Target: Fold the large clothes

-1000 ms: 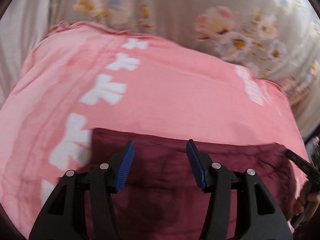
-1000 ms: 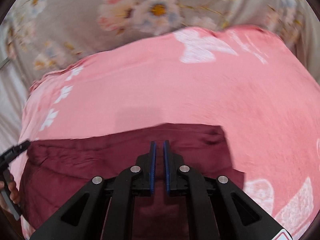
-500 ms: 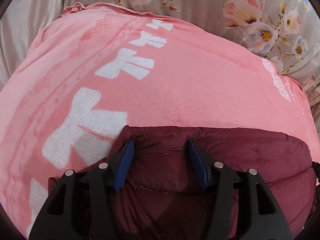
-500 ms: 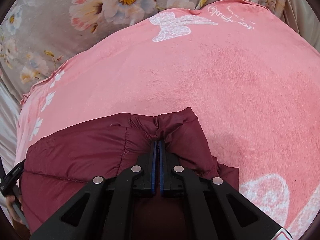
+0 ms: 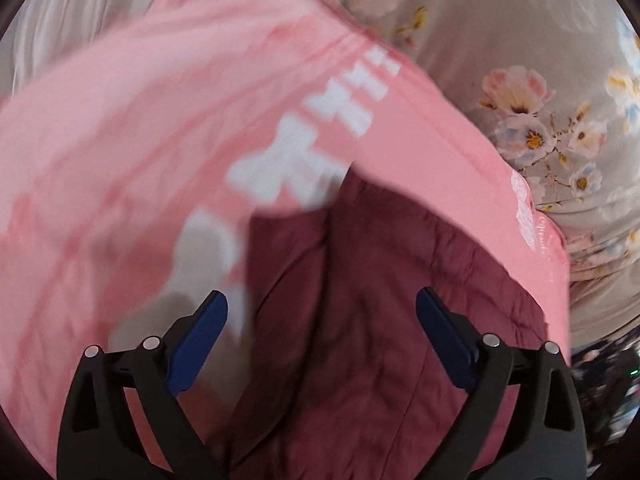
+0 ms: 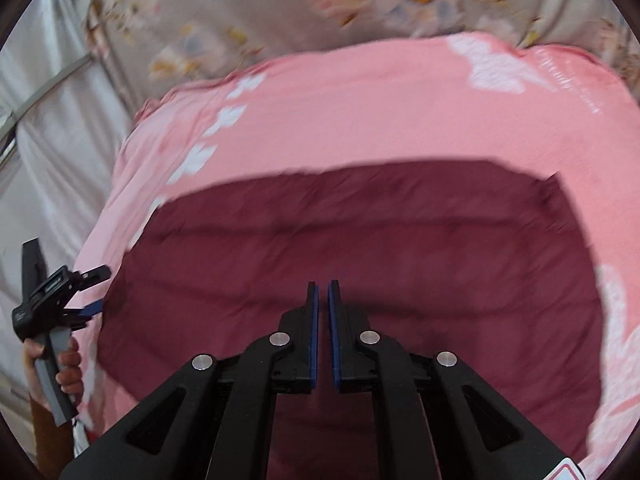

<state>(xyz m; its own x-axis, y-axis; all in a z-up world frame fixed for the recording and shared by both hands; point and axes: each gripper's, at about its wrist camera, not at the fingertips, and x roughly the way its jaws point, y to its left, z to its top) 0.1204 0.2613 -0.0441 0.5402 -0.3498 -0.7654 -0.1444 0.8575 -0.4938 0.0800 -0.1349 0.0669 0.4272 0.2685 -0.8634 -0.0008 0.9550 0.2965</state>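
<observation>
The maroon padded garment [image 6: 360, 248] lies folded on a pink blanket [image 6: 380, 112] with white motifs, over a floral bedsheet [image 5: 540, 92]. The left gripper [image 5: 320, 316] hangs above its left edge, jaws just sprung wide, nothing between them. The right gripper [image 6: 322, 300] has its pads nearly together, gripping nothing.

Maroon puffer jacket [image 6: 360, 240] — folded, flat
</observation>
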